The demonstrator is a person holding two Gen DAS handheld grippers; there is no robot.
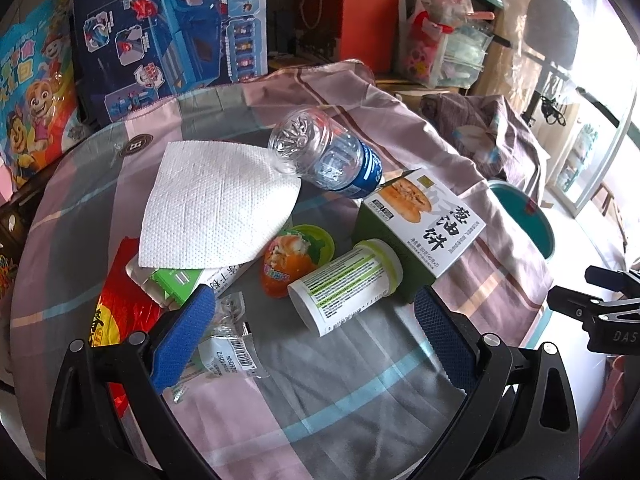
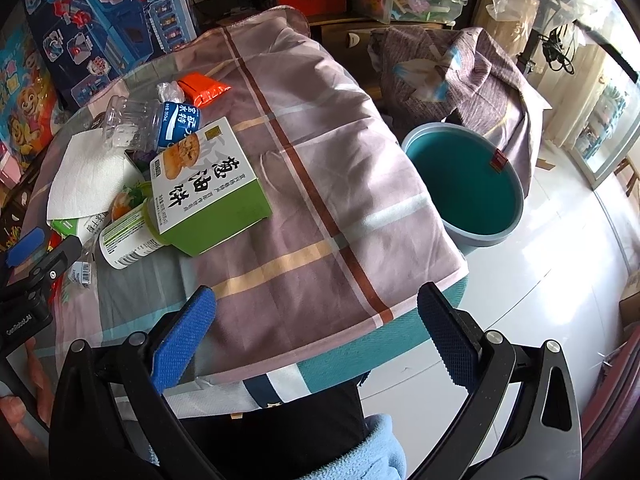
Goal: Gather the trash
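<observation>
Trash lies on a round table under a checked cloth. In the left wrist view I see a white paper towel, a clear plastic bottle, a green food box, a white canister with a green lid, an orange snack cup, a red wrapper and a clear barcode wrapper. My left gripper is open, just short of the canister. My right gripper is open and empty over the table's near edge. A teal bin stands on the floor to the right.
Toy boxes and stacked clutter stand behind the table. A draped chair is behind the bin. An orange packet lies at the far side of the table. White floor lies to the right.
</observation>
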